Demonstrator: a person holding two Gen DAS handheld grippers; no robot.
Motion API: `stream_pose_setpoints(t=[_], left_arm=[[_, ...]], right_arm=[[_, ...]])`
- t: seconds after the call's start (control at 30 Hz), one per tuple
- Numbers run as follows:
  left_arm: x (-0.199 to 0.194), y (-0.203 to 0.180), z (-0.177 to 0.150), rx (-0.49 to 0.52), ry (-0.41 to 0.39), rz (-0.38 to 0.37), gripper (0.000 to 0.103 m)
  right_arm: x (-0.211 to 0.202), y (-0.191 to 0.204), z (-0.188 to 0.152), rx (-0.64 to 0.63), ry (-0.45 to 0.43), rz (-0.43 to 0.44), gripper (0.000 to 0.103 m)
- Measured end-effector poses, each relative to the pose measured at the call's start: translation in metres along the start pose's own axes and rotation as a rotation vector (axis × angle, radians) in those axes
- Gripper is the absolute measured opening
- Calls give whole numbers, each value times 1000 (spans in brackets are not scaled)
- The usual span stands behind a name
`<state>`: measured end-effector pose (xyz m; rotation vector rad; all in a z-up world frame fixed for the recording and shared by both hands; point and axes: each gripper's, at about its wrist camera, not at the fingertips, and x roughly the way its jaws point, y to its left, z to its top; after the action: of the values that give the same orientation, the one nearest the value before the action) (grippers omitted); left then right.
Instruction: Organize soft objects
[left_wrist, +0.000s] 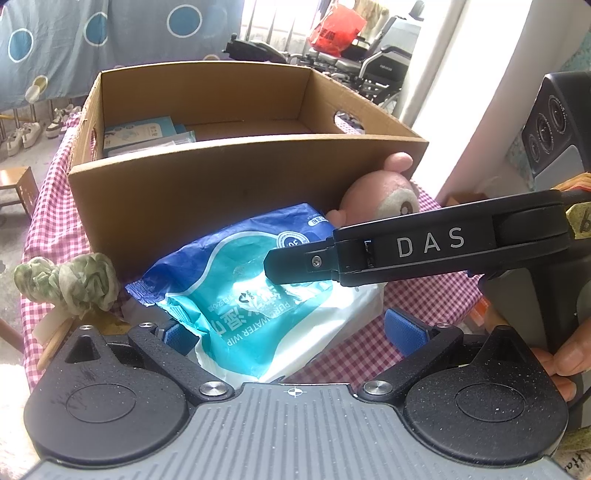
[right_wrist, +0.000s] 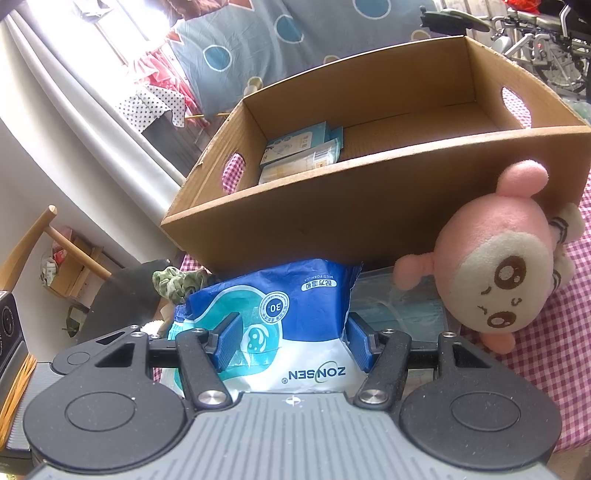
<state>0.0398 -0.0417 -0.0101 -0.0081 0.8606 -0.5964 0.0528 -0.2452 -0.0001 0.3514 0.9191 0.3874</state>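
Blue, teal and white on the wet wipes pack, with white lettering; plain brown on the cardboard box at 12 o'clock of it, holding pale teal-and-white small boxes. Pink with a cream face and brown eyes on the plush toy at 2 o'clock, mottled green and off-white on the scrunchie at 9 o'clock. Red-and-white gingham on the tablecloth, blue ribbed pads on black gripper fingers, grey-blue with blue white-ringed dots on the hanging sheet.
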Motion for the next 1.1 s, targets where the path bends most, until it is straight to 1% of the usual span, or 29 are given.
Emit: stream_pose_setpoints(t=[0.6, 1.1], left_arm=[[-1, 0, 0, 0, -2, 0, 102], [-9, -1, 2, 3, -26, 14, 102]], right_arm=[[0, 1, 0, -2, -1, 0, 64], [-6, 2, 1, -29, -16, 13, 64]])
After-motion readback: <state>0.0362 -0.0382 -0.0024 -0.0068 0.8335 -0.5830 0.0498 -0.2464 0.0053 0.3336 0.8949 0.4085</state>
